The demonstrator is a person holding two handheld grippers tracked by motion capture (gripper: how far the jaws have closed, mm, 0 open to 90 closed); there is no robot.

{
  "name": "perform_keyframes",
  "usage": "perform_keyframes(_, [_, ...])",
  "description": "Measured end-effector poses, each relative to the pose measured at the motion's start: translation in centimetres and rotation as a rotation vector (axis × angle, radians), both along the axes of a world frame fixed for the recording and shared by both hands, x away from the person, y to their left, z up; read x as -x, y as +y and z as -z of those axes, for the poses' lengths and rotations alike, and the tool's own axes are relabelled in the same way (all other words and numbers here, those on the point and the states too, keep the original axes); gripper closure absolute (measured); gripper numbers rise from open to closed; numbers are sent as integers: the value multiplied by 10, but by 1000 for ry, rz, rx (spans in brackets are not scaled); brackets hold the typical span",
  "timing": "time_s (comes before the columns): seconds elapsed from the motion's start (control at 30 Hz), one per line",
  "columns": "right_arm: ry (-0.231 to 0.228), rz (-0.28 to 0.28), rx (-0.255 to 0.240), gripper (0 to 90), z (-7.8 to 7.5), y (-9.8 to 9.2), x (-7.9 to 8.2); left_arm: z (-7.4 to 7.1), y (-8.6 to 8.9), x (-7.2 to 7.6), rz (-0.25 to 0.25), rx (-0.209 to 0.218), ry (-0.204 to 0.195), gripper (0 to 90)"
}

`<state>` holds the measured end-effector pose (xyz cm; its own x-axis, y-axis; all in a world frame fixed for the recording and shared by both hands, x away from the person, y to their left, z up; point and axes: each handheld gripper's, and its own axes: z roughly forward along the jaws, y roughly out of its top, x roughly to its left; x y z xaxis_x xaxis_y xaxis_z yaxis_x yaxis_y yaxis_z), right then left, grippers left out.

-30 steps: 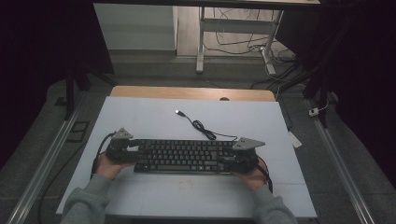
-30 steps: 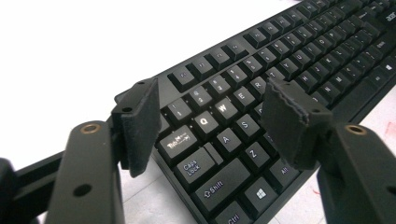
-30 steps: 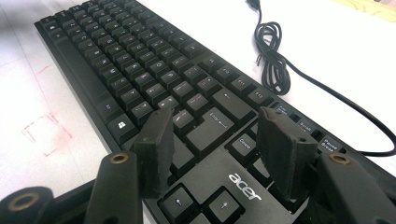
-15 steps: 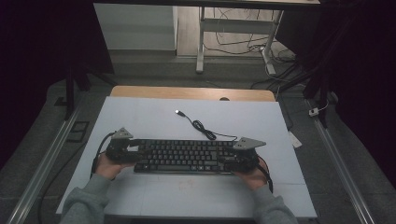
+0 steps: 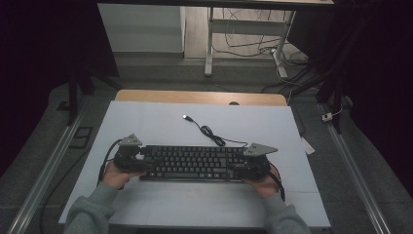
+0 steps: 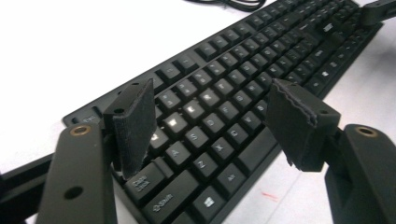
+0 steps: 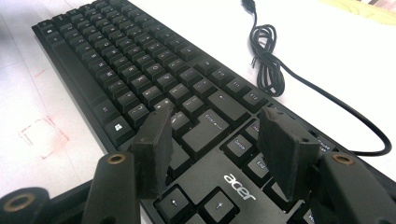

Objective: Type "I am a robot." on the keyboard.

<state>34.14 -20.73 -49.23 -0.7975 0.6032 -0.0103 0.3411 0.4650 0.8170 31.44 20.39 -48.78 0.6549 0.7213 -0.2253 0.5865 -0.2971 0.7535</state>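
A black keyboard (image 5: 192, 163) lies on a pale table (image 5: 160, 122), a hand-held gripper at each end.

The left gripper (image 6: 212, 123) and the right gripper (image 7: 219, 149) hover over the keys, jaws apart, clamping nothing. The keyboard's cable (image 5: 212, 132) loops loose across the white top (faint red marks show near the front edge). Behind, a wooden strip (image 5: 199, 97) borders the table; the dim room's grey floor (image 5: 370, 161) carries trailing wires.
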Motion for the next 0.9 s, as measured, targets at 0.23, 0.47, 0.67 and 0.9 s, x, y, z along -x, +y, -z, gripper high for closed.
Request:
perform_keyframes(0.23, [-2, -1, 3, 456, 0, 0, 0, -2, -11, 3, 43, -5, 0, 333])
perform_keyframes(0.47, [-2, -4, 1, 455, 0, 1, 0, -2, -24, 6, 90, -19, 1, 335])
perform_keyframes(0.67, [1, -4, 1, 455, 0, 1, 0, -1, -33, 7, 120, -31, 6, 344])
perform_keyframes(0.9, [-2, -7, 2, 455, 1, 2, 0, 0, -42, 9, 160, -37, 4, 393])
